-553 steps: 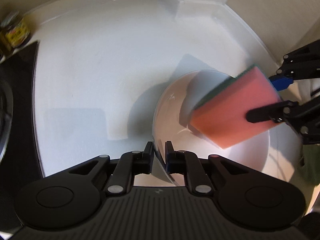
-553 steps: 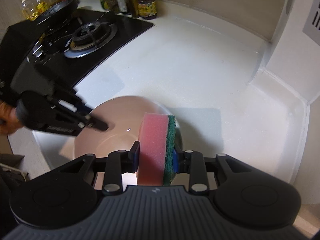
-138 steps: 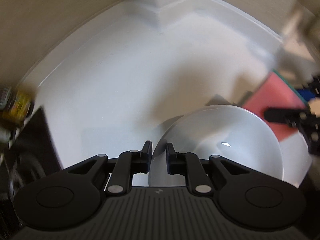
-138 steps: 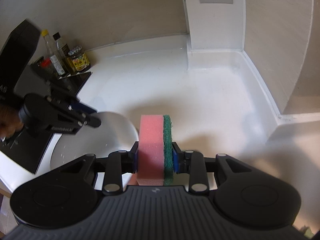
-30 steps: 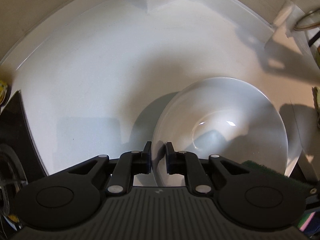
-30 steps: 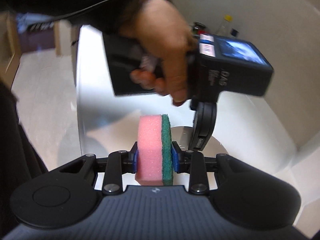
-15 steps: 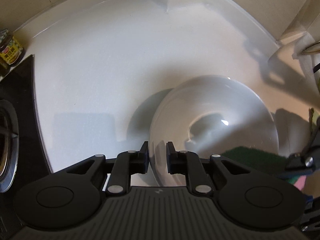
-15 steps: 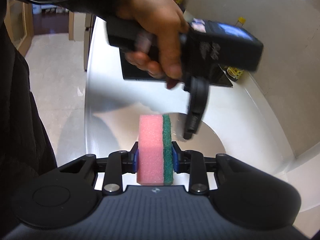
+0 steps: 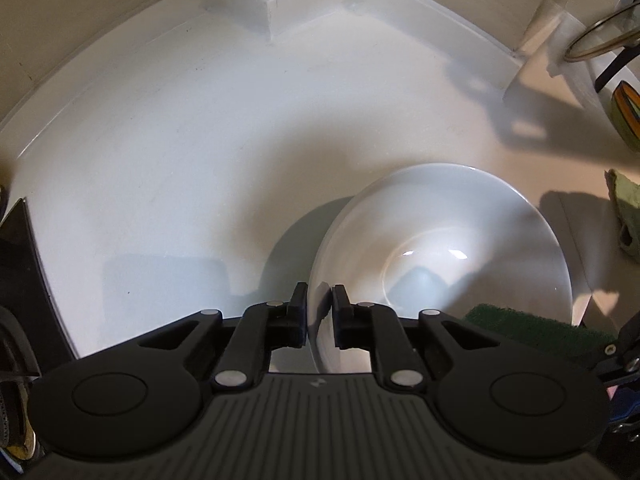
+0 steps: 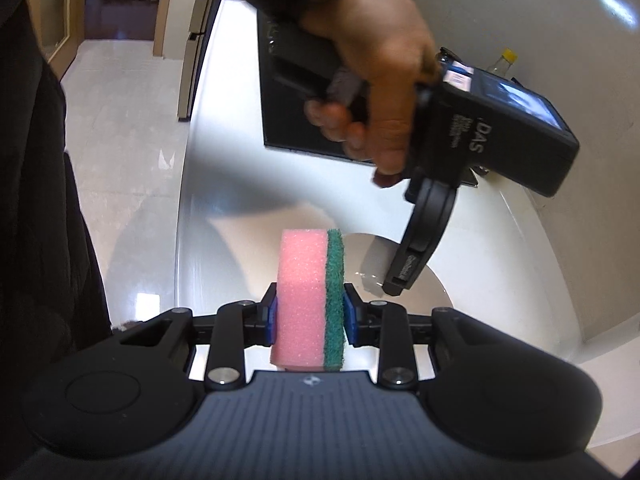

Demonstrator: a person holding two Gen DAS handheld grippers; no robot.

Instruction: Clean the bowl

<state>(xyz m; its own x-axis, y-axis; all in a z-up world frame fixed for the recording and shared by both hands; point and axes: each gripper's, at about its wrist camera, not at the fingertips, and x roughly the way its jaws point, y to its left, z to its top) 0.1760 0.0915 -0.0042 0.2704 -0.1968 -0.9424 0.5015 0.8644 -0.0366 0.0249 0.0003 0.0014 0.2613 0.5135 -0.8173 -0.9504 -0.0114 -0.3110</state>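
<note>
A white bowl (image 9: 460, 248) is tilted above the white counter, and my left gripper (image 9: 320, 314) is shut on its near rim. My right gripper (image 10: 310, 314) is shut on a pink sponge with a green scouring side (image 10: 310, 280). The sponge's green face (image 9: 532, 330) shows at the bowl's lower right edge in the left wrist view. In the right wrist view the left gripper (image 10: 394, 290) hangs over the bowl (image 10: 432, 292), just right of the sponge.
The white counter (image 9: 180, 160) ends at a raised wall corner (image 9: 272, 4). A black stove edge (image 9: 20, 264) is at the left. A glass lid (image 9: 600, 36) and a green cloth (image 9: 626, 216) lie at the right. Bottles (image 10: 502, 60) stand beyond the stove.
My left gripper has turned with the bowl, so the wall corner now sits further left. The sponge has stayed at the bowl's lower right edge.
</note>
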